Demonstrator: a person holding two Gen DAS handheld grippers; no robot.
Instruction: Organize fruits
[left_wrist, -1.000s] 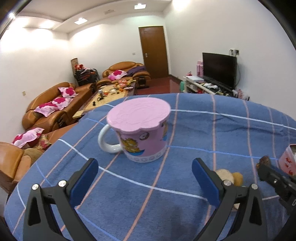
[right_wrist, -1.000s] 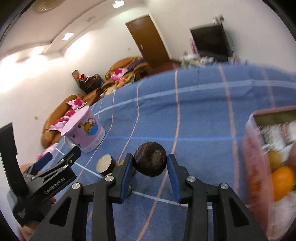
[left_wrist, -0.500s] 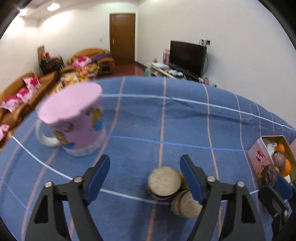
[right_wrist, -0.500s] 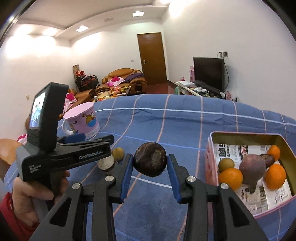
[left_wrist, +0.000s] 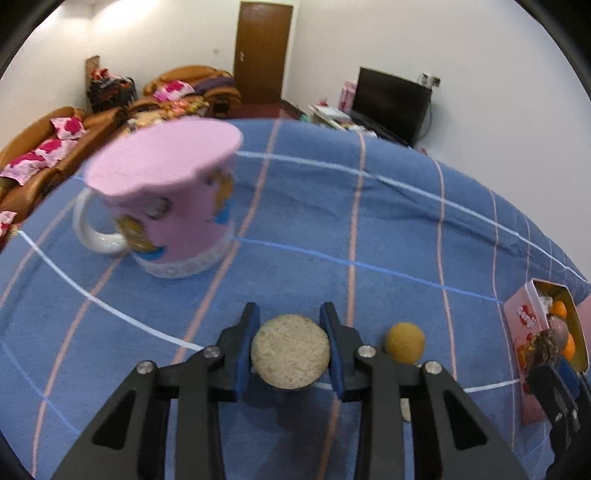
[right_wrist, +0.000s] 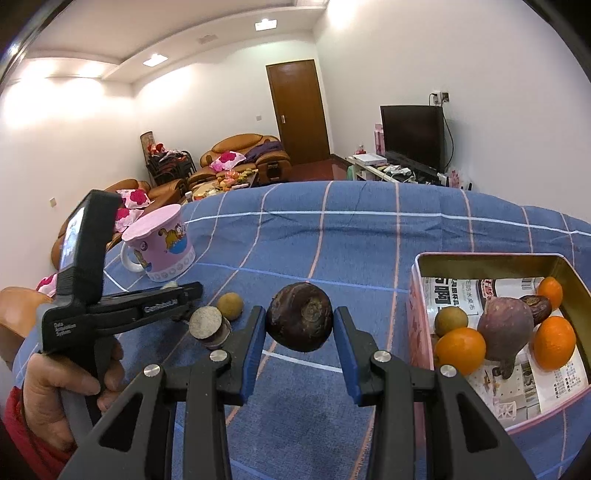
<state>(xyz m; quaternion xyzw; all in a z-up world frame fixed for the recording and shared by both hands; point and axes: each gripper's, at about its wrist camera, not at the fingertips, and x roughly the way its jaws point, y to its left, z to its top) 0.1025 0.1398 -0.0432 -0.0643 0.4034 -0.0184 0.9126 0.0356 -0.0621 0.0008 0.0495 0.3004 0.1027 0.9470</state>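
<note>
Closing just now, my left gripper (left_wrist: 290, 338) has its jaws pinching the cut root piece (left_wrist: 290, 356) on the blue cloth (left_wrist: 369, 221), pale flat face toward the camera. My right gripper (right_wrist: 300, 330) holds a dark round fruit (right_wrist: 300, 321) near the tin (right_wrist: 417, 295).

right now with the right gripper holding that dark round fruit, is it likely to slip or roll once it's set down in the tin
The dark round fruit looks hard-skinned, pinched only at its sides by the right gripper, so it could twist. Being rounded, it will probably roll on the tin's flat newspaper lining until it meets another fruit.
</note>
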